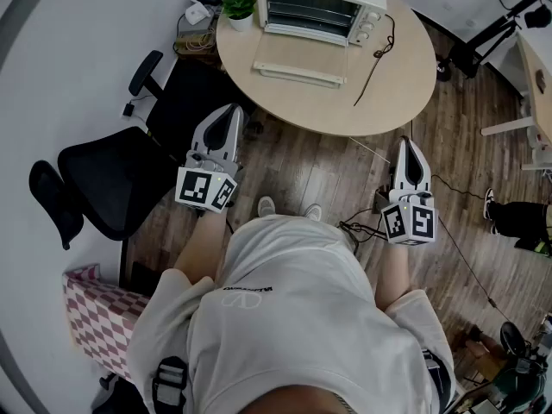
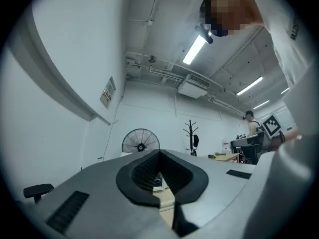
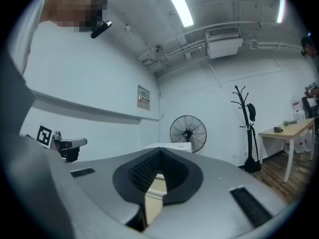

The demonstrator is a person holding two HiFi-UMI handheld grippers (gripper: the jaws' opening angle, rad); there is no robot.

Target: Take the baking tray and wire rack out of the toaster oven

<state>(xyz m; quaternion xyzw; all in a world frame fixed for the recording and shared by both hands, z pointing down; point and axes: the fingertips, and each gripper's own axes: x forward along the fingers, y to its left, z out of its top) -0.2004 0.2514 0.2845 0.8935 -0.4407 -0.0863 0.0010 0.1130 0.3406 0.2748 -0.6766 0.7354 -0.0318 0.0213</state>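
Between my left gripper [image 1: 230, 110], my right gripper [image 1: 408, 143] and the round table [image 1: 392, 93] I see only open wood floor [image 1: 319, 166]. The toaster oven [image 1: 319, 7] sits at the table's far side. Its door [image 1: 300, 61] lies dropped flat in front of the mouth, so any reach goes over that flap. A potted plant [image 1: 239, 9] crowds the oven's left side, and a black cable [image 1: 373, 59] trails over the tabletop on its right. An office chair [image 1: 108, 179] hems in my left.

White short-sleeved shirt [image 1: 293, 317] with small dark print, perhaps a logo; grey left tongs [image 1: 231, 110] and right tongs [image 1: 408, 143].
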